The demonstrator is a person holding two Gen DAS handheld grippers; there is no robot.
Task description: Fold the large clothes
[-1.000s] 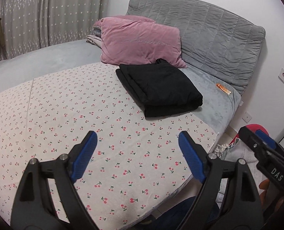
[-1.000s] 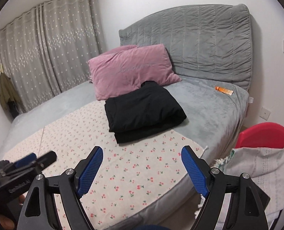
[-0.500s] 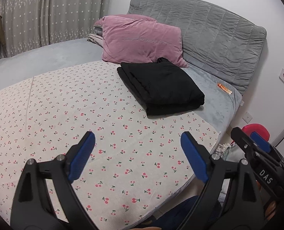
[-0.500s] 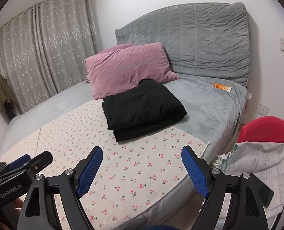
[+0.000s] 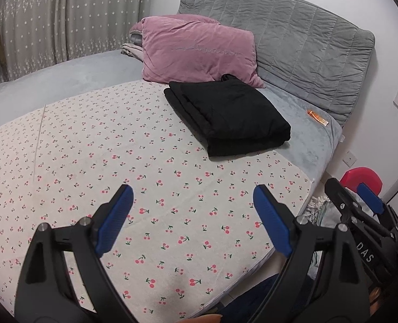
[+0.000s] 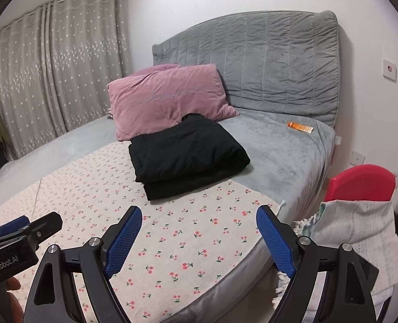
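both grippers (image 5: 192, 212) back, black garment (image 5: 227, 115) lengthwise toward headboard (image 5: 293, 45)

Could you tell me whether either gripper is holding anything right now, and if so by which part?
Nothing is held: the left gripper and right gripper are both open.

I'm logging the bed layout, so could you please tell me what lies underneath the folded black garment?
The folded black garment rests partly on the cherry-print sheet and partly on the grey bed cover, its far end touching the pink pillow. Anything directly beneath it is hidden.
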